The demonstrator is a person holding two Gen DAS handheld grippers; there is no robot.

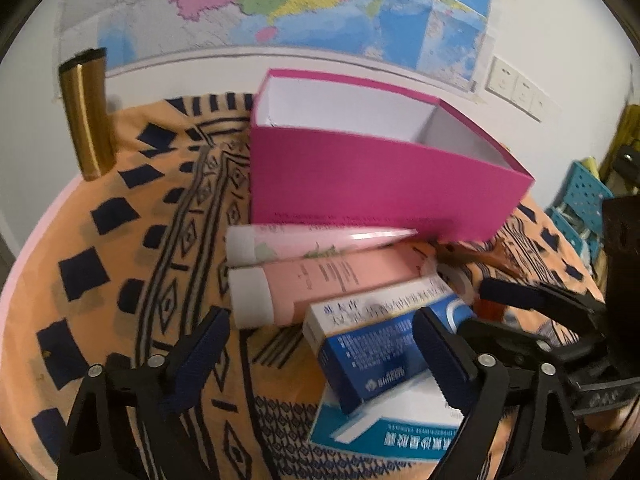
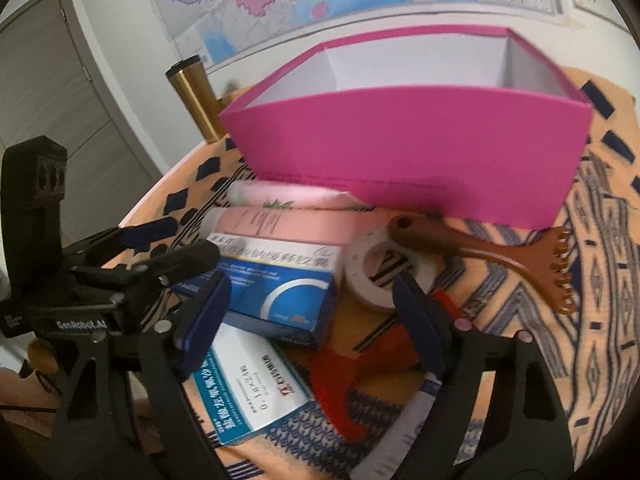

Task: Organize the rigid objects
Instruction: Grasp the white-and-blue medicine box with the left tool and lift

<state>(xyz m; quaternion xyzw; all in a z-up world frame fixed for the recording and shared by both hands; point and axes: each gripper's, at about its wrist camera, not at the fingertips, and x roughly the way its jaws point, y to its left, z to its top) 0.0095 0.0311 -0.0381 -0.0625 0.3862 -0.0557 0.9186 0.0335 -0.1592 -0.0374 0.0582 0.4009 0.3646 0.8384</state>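
A magenta box [image 1: 372,184] [image 2: 400,148], white inside and open on top, stands on the orange patterned cloth. In front of it lie two pink tubes [image 1: 340,280] [image 2: 288,220], a blue medicine box [image 1: 372,348] [image 2: 280,292] resting on a white and teal box [image 1: 400,420] [image 2: 256,392], a white tape roll [image 2: 380,272], a brown comb [image 2: 500,256] and a red flat piece [image 2: 352,368]. My left gripper [image 1: 320,348] is open and low over the blue box. My right gripper [image 2: 312,320] is open above the blue box and the red piece.
A gold tumbler [image 1: 88,120] [image 2: 196,100] stands at the table's far left edge by the wall with a map. A white tube [image 2: 416,412] lies near my right finger. Each gripper appears in the other's view [image 1: 500,312] [image 2: 172,244]. A blue crate [image 1: 584,196] sits off the table.
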